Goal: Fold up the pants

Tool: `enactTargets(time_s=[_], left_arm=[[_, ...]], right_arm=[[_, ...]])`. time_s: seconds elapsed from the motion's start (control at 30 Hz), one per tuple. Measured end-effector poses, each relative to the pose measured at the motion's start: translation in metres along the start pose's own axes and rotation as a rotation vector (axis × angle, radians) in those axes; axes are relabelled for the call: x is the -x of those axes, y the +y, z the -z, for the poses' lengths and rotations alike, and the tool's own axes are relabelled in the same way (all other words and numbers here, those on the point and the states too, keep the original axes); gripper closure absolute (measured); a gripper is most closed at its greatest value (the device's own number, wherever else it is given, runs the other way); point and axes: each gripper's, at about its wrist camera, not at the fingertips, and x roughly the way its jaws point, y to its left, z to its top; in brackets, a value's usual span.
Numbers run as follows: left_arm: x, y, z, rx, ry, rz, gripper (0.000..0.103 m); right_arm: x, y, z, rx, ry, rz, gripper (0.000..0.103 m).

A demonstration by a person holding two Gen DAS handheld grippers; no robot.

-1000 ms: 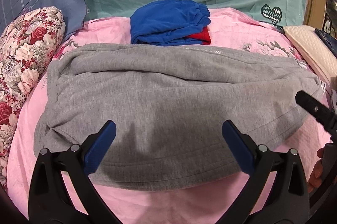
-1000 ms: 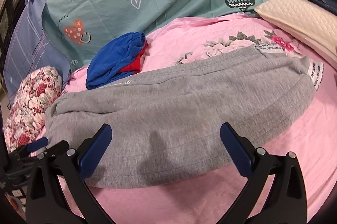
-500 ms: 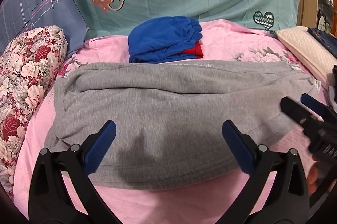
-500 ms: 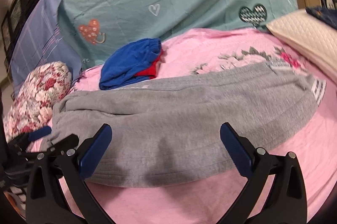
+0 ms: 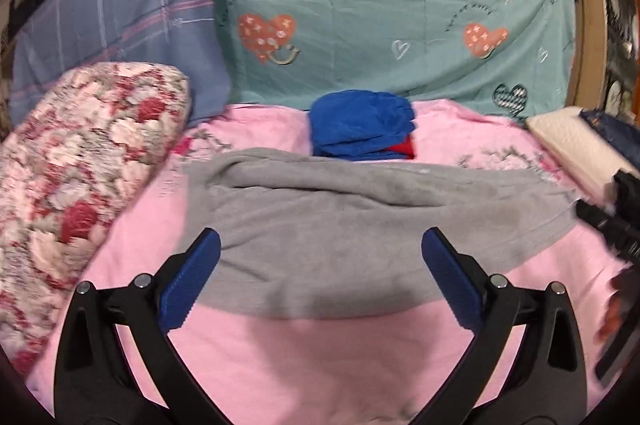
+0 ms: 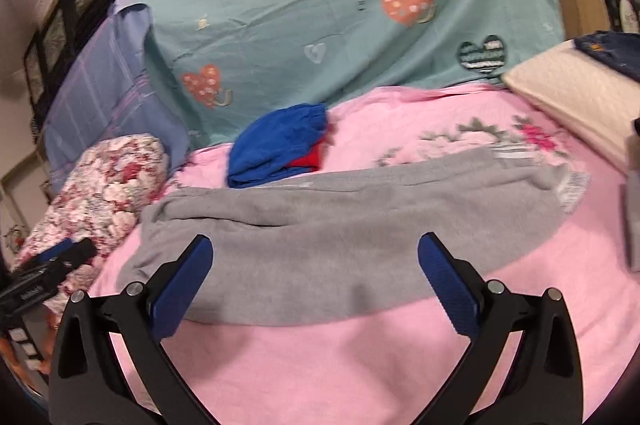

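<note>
Grey pants lie folded lengthwise across frame centre on the pink bedsheet, bare sheet below their lower edge. Left gripper and right gripper hover, jaws wide apart, empty. Teal heart-print bedding fills the upper frame.

Curved lettering on the teal sheet and the grey pants' tag is too blurred to read.

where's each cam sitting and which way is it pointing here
Left wrist: sits on the left gripper, facing across the pink bed toward the teal sheet; its open fingers show, and the right gripper at the right edge.
Right wrist: sits on the right gripper, facing the same way from further right; its open fingers show, and the left gripper far left.
Shared: grey pants, blue folded clothes, floral pillow.
</note>
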Motion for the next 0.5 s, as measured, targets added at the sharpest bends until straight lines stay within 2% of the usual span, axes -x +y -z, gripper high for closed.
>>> enactTargets(time_s=[0.07,0.13,0.27,0.37,0.4,0.47,0.5], left_arm=[[0.003,0.011,0.004,-0.022,0.023,-0.044,0.002],[0.001,0.027,0.008,0.001,0.066,-0.036,0.002],[-0.019,0.059,0.019,0.142,0.21,0.089,0.002],[-0.038,0.074,0.029,0.234,0.297,0.149,0.002],[-0.043,0.078,0.032,0.256,0.318,0.162,0.002],[-0.051,0.084,0.039,0.296,0.35,0.176,0.002],[-0.053,0.086,0.042,0.308,0.357,0.173,0.002]], right_arm=[[0.004,-0.026,-0.001,-0.024,0.042,0.025,0.001],[0.006,-0.059,-0.001,-0.089,0.108,0.045,0.001],[0.0,-0.115,0.011,-0.269,0.208,0.025,0.001],[-0.014,-0.147,0.021,-0.431,0.257,-0.02,0.001],[-0.021,-0.155,0.024,-0.476,0.272,-0.036,0.004],[-0.036,-0.163,0.029,-0.529,0.306,-0.063,0.019],[-0.043,-0.166,0.03,-0.541,0.322,-0.058,0.022]])
